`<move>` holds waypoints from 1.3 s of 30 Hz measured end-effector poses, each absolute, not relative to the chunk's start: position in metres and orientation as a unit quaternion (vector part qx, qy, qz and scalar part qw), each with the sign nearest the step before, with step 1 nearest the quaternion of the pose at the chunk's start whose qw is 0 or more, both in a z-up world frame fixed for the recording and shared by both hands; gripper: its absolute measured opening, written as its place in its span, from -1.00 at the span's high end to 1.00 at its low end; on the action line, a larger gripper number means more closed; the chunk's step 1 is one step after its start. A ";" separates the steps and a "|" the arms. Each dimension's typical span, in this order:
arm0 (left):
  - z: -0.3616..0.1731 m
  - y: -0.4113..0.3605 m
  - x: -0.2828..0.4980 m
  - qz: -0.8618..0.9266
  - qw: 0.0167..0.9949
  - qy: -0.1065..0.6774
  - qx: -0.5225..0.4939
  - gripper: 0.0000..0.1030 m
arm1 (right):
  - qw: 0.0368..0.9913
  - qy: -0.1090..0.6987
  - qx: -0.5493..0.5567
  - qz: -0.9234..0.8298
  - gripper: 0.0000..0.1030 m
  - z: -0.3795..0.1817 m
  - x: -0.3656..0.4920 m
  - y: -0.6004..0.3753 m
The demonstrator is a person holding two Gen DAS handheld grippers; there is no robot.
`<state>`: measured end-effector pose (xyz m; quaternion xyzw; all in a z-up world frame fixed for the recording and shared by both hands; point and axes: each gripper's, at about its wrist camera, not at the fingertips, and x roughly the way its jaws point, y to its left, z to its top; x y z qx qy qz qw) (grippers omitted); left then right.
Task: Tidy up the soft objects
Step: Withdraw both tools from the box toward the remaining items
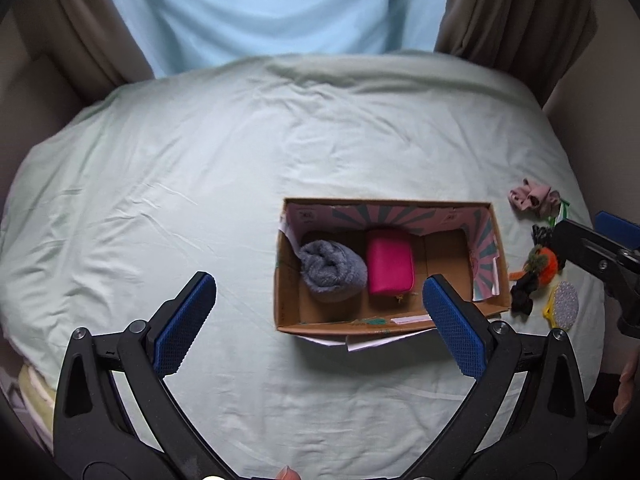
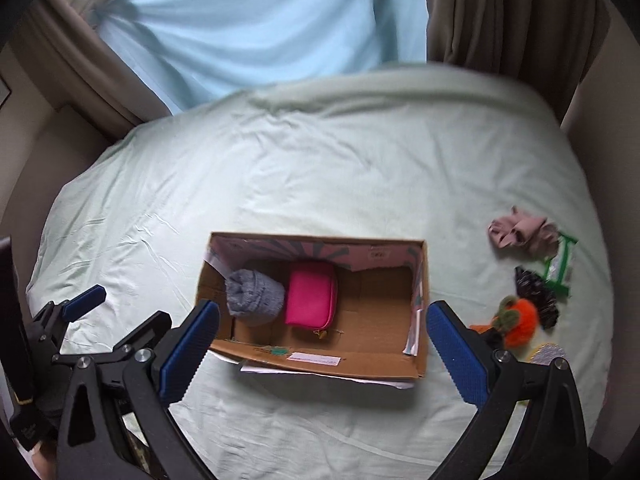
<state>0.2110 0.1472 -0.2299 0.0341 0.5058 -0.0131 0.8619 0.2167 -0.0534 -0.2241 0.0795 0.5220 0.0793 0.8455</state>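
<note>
An open cardboard box [image 1: 288,312] [image 2: 420,344] lies on the bed. Inside it are a rolled grey fuzzy cloth [image 1: 332,270] [image 2: 254,294] and a pink pouch [image 1: 390,266] [image 2: 310,298]. To the box's right lie a dusty pink cloth [image 1: 530,198] [image 2: 520,234], a dark scrunchie [image 1: 524,292] [image 2: 536,294], an orange knitted toy [image 1: 544,262] [image 2: 520,320] and a glittery round item [image 1: 564,302] [image 2: 548,354]. My left gripper [image 1: 320,316] hangs open above the box's near left. My right gripper [image 2: 322,340] is open over the box's near edge, holding nothing.
The pale green bedsheet [image 1: 200,160] [image 2: 320,160] covers a wide bed. A light blue curtain [image 1: 272,4] and brown drapes [image 2: 500,12] hang behind it. A green-edged packet [image 2: 558,266] lies by the pink cloth. The right gripper's body [image 1: 600,256] shows at the left view's right edge.
</note>
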 end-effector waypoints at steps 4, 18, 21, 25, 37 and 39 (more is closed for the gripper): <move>-0.193 0.150 0.183 0.000 0.880 0.473 0.033 -1.00 | 0.880 0.467 0.057 0.062 -1.00 -0.174 0.181 -0.056; -0.115 0.109 0.087 -0.010 0.923 0.385 0.003 -1.00 | 0.937 0.348 0.040 -0.013 -1.00 -0.101 0.063 -0.131; -0.111 0.083 0.082 -0.019 0.926 0.376 0.001 -1.00 | 0.939 0.339 0.047 -0.028 -1.00 -0.099 0.050 -0.160; -0.114 0.039 0.083 -0.032 0.928 0.371 0.006 -1.00 | 0.940 0.335 0.052 -0.046 -1.00 -0.101 0.045 -0.202; -0.195 -0.121 0.119 -0.086 0.913 0.399 0.026 -0.99 | 0.930 0.364 0.028 -0.040 -1.00 -0.157 0.090 -0.319; -0.220 -0.146 0.131 -0.098 0.903 0.417 0.032 -0.99 | 0.927 0.372 0.029 -0.037 -1.00 -0.172 0.103 -0.333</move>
